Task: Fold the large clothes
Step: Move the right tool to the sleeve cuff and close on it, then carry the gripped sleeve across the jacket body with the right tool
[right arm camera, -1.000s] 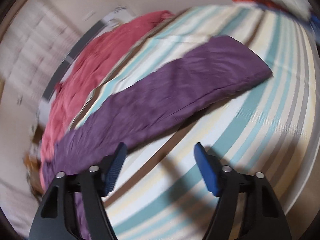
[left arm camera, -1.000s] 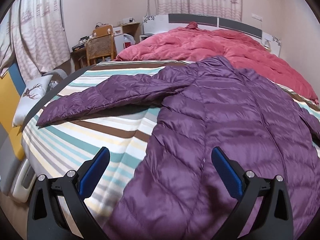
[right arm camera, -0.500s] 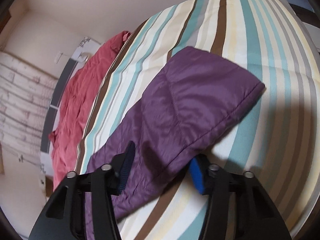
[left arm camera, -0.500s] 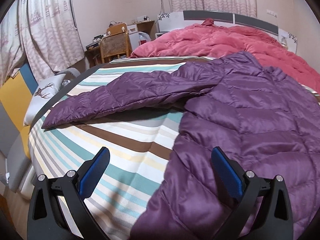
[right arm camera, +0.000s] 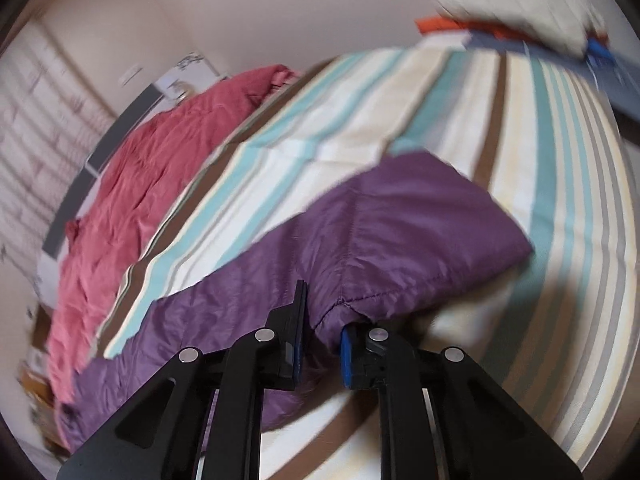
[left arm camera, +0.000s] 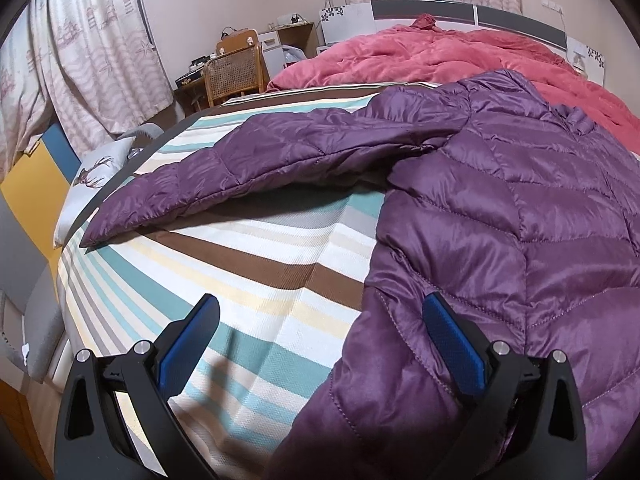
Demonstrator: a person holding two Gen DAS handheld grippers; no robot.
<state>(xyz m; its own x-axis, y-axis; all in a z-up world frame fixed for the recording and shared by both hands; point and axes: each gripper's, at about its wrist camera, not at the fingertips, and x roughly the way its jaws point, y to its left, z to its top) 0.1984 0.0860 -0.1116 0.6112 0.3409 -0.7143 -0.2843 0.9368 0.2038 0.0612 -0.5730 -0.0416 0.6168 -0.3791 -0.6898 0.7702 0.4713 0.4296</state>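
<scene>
A purple quilted down jacket (left arm camera: pixel 520 216) lies spread on the striped bed sheet (left arm camera: pixel 248 280). Its one sleeve (left arm camera: pixel 248 164) stretches out to the left. My left gripper (left arm camera: pixel 320 336) is open low over the sheet, straddling the jacket's side edge; its right finger (left arm camera: pixel 452 340) rests against the fabric. In the right wrist view my right gripper (right arm camera: pixel 322 336) is shut on the lower edge of the other sleeve (right arm camera: pixel 400 232), a short way back from the cuff, and the fabric bunches between the pads.
A crumpled red duvet (left arm camera: pixel 440 56) lies at the head of the bed. A wicker chair (left arm camera: pixel 236 76) and desk stand by the curtains. A pillow (left arm camera: pixel 96 172) lies off the left edge. Folded clothes (right arm camera: pixel 520 20) are stacked at the far bed edge.
My right gripper moved onto the sleeve and closed on its edge. My left gripper moved lower and closer to the jacket's side edge and stayed open.
</scene>
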